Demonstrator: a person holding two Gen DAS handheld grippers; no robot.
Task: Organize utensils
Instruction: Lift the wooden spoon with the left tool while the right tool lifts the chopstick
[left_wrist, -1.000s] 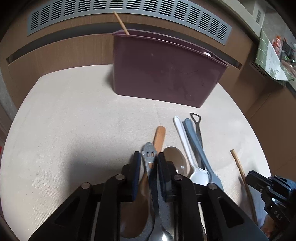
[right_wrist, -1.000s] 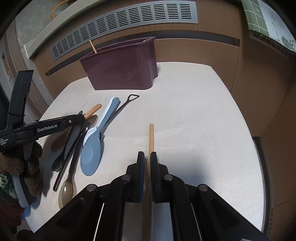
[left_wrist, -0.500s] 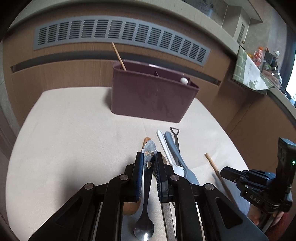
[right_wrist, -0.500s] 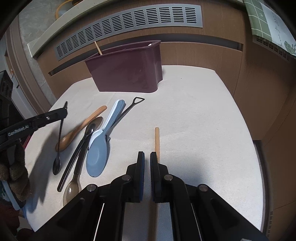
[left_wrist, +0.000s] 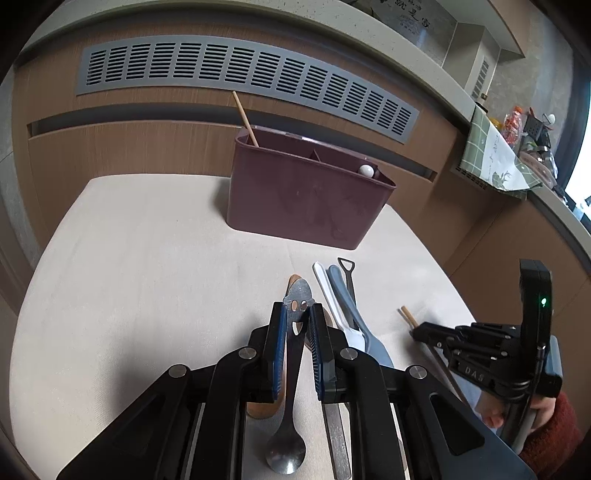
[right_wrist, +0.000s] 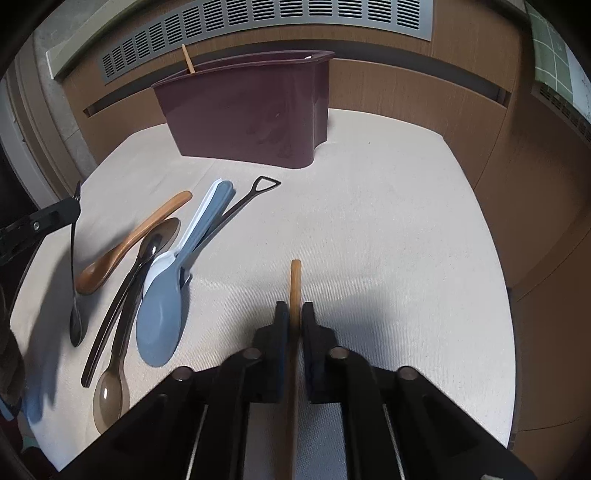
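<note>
My left claw (left_wrist: 296, 325) pinches the metal spoon (left_wrist: 291, 373) above the tabletop (left_wrist: 147, 277); my right claw (right_wrist: 291, 317) pinches a chopstick (right_wrist: 295, 280). I carry each level, then lower gently into the maroon caddy (left_wrist: 303, 199).

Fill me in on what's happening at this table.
A person is sorting utensils with two hand-held tongs. The left tongs grip a metal spoon by its handle, bowl hanging down. The right tongs pinch a wooden chopstick. More spoons lie loose before the maroon caddy, which holds one chopstick.
</note>
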